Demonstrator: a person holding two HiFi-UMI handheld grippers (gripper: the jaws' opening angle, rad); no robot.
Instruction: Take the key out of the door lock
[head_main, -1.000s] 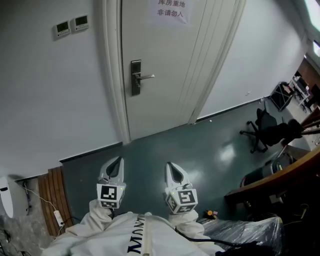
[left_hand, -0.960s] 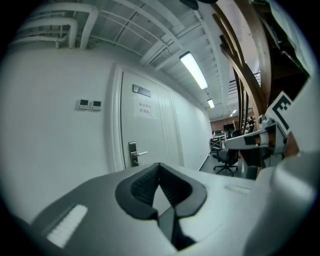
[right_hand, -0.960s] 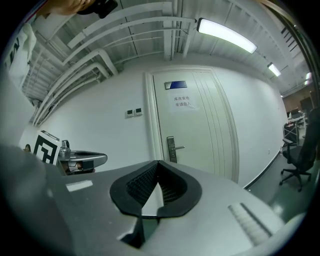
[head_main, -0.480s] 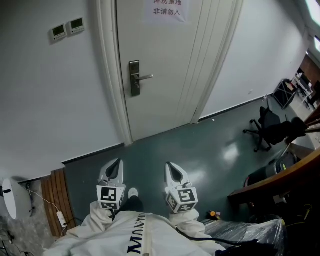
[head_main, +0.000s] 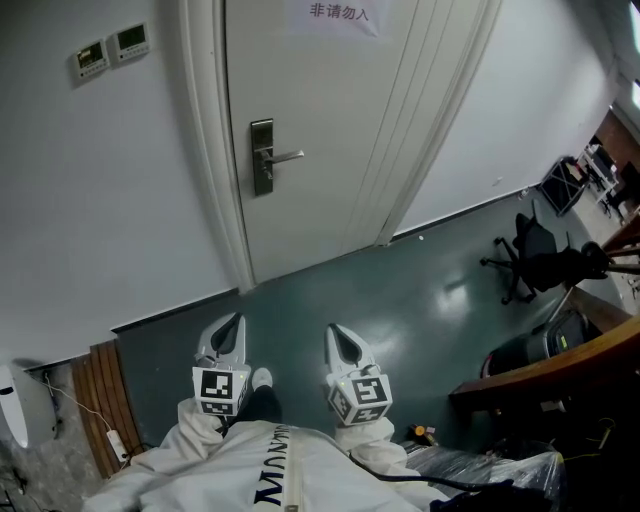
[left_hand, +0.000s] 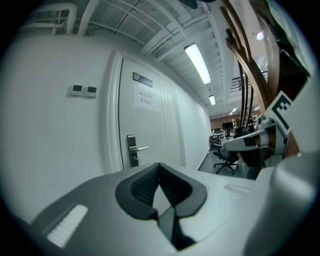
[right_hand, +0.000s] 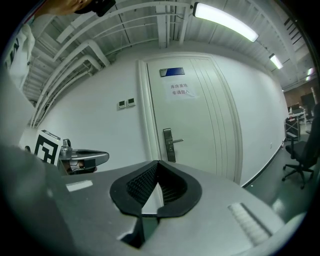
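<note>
Left gripper (head_main: 235, 324), right gripper (head_main: 338, 334): pressed together, empty, far from door lock (head_main: 262, 157). Risk: key unseen; my closed jaws would knock it.

the glossy dark green floor (head_main: 340, 290) bears a black office chair (head_main: 522, 258) at the right.
</note>
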